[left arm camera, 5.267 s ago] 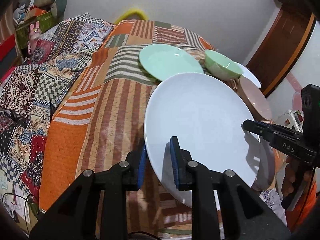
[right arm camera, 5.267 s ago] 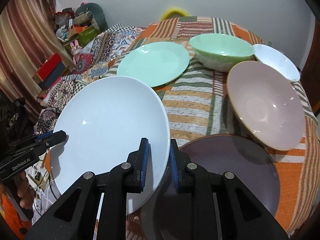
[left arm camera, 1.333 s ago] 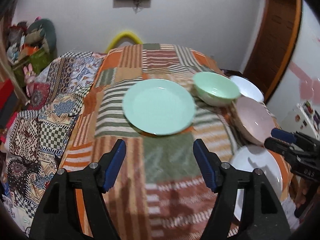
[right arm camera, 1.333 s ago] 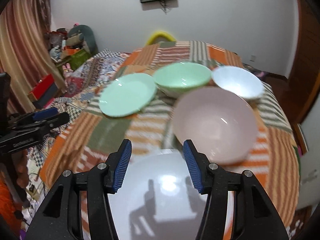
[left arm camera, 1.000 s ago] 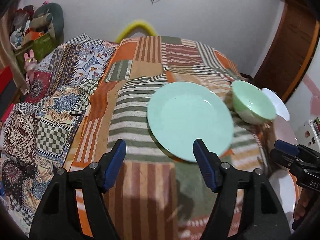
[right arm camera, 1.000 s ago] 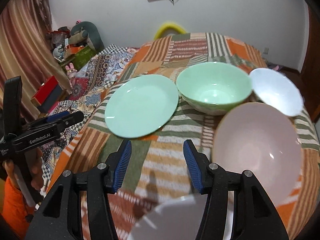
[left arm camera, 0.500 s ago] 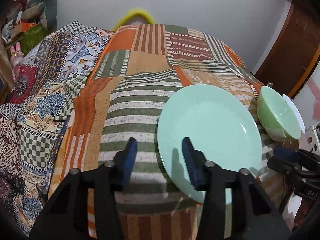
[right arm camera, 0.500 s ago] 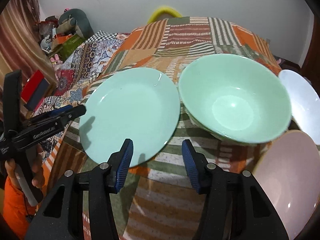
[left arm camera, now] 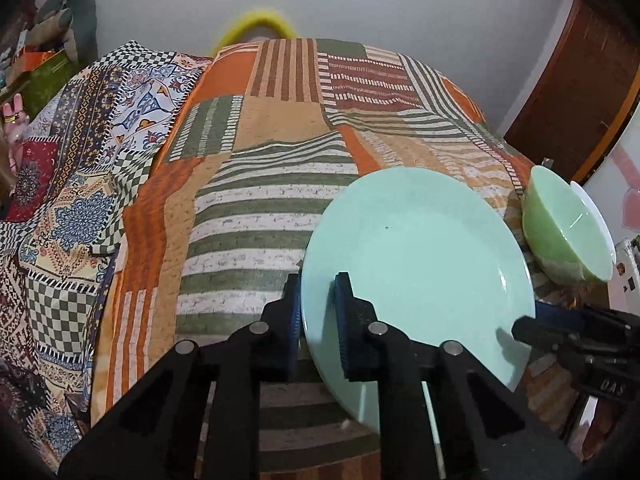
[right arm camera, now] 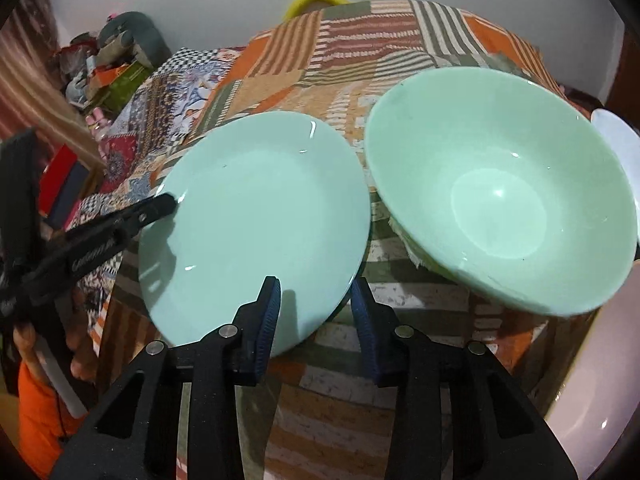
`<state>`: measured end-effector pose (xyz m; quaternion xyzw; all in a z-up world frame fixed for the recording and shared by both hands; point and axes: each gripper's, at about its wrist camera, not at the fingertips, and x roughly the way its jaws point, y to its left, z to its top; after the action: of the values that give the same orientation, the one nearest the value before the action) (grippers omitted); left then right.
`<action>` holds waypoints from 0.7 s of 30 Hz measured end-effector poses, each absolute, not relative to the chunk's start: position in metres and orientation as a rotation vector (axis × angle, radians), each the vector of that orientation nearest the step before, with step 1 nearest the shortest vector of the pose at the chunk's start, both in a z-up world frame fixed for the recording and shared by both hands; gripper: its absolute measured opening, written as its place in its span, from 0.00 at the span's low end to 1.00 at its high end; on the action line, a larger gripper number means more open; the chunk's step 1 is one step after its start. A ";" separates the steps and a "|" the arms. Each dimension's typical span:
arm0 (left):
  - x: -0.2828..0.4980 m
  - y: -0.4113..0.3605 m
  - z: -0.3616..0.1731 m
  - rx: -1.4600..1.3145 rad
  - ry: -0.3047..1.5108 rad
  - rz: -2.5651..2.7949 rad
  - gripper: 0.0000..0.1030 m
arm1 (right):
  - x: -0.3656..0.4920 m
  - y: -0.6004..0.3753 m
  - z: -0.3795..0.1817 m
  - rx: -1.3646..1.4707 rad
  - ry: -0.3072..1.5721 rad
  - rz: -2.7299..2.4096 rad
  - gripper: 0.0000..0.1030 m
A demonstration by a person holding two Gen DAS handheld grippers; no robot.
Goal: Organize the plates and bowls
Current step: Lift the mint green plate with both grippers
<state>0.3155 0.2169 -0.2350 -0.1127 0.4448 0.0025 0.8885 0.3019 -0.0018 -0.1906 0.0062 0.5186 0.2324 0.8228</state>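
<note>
While left fingers (left arm camera: pixel 318 312) pinch one green plate (left arm camera: pixel 424 264), right fingers (right arm camera: pixel 316 312) gape.

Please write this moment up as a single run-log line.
left gripper: shut on mint green plate rim | right gripper: open, straddling the plate's near rim | green bowl: beside plate

You face a plain white wall (left arm camera: pixel 400 8) at twelve o'clock; a brown wooden door (left arm camera: pixel 576 92) stands at two.

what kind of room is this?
Likely a bedroom at home: dishes like the green plate sit on a patchwork quilt, with stuffed toys piled by the wall and a wooden door.
</note>
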 end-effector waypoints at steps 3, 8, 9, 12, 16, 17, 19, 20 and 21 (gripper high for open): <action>0.304 0.218 -0.235 -0.246 0.942 -0.008 0.15 | 0.298 -0.004 -0.190 0.014 1.112 0.509 0.32; 0.272 0.214 -0.236 -0.227 0.974 -0.015 0.15 | 0.280 0.000 -0.188 -0.065 1.118 0.549 0.32; 0.266 0.214 -0.237 -0.230 0.981 -0.020 0.15 | 0.276 -0.001 -0.188 -0.073 1.120 0.558 0.32; 0.246 0.212 -0.237 -0.246 1.007 -0.046 0.15 | 0.271 -0.004 -0.188 -0.077 1.125 0.574 0.32; 0.232 0.210 -0.237 -0.251 1.031 -0.074 0.16 | 0.266 -0.007 -0.188 -0.078 1.130 0.592 0.32; 0.230 0.209 -0.237 -0.249 1.034 -0.080 0.15 | 0.267 -0.005 -0.188 -0.084 1.130 0.595 0.32; 0.230 0.210 -0.237 -0.254 1.040 -0.087 0.16 | 0.270 -0.002 -0.189 -0.092 1.133 0.597 0.32; 0.230 0.211 -0.238 -0.260 1.044 -0.084 0.18 | 0.271 -0.001 -0.189 -0.092 1.135 0.594 0.32; 0.232 0.212 -0.239 -0.266 1.045 -0.078 0.19 | 0.274 0.000 -0.189 -0.089 1.137 0.591 0.32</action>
<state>0.2320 0.2122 -0.2389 -0.1264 0.4976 -0.0370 0.8574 0.2744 0.0004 -0.1893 -0.0417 0.5301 0.2757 0.8008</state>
